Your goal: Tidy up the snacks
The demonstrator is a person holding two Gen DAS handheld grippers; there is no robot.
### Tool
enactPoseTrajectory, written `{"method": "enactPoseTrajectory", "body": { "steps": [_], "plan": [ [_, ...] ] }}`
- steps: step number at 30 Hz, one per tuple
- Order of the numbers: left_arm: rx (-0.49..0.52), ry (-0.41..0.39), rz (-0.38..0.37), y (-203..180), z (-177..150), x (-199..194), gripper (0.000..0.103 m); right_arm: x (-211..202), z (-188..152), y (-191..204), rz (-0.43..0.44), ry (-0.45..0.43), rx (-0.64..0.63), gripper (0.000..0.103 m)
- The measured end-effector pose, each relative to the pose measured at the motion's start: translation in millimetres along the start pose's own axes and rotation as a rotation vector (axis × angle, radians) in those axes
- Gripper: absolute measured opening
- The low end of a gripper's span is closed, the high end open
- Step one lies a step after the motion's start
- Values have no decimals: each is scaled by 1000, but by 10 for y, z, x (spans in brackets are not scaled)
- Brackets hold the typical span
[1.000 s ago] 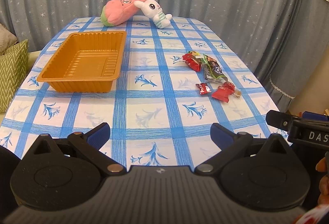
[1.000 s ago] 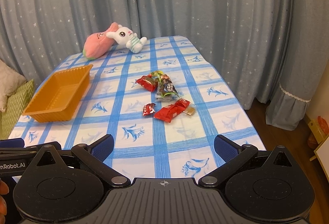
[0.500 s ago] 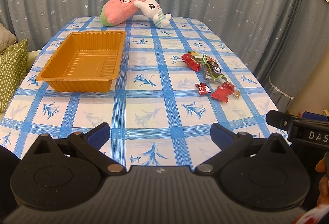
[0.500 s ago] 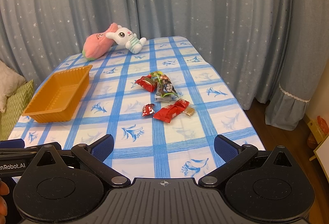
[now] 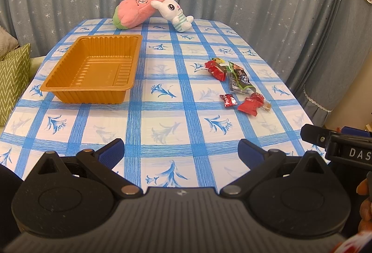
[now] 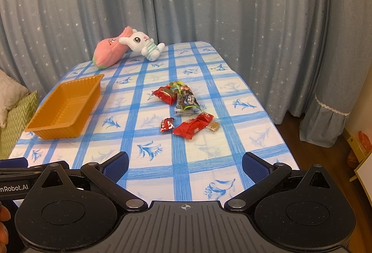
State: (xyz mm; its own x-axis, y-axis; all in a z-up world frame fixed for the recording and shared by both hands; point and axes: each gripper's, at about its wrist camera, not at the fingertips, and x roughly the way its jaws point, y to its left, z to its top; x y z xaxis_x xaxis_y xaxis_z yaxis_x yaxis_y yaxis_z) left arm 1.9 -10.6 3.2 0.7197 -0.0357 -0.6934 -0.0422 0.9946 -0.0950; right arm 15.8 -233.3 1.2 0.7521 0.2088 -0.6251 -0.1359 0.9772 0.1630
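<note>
Tools are both empty in my views: the left tool [image 5: 181, 150] and the right tool [image 6: 185, 163] have their fingers wide apart above the near edge of the bench [image 6: 153, 174]. The snacks [image 6: 186, 109] lie well ahead of my right tool, in a loose group. The orange tray [image 5: 93, 71] stands ahead-left of my left tool, apart from them.
</note>
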Motion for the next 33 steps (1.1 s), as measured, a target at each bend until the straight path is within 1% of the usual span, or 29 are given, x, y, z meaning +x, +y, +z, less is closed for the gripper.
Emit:
{"method": "enactPoseTrajectory", "body": {
  "steps": [18,21,28,33],
  "plan": [
    [-2,2,-4,-44,-15,20,103,-47,-7,41,0,-1,1,103],
    [-5,3,-13,-50,-27,44,103,29,-7,-86,-6,-11,7,103],
    [-8,4,-46,-19,43,228,103,90,38,-208,-34,-29,31,103],
    [6,14,-62,-28,133,520,103,306,94,-319,-70,-46,48,102]
  ]
}}
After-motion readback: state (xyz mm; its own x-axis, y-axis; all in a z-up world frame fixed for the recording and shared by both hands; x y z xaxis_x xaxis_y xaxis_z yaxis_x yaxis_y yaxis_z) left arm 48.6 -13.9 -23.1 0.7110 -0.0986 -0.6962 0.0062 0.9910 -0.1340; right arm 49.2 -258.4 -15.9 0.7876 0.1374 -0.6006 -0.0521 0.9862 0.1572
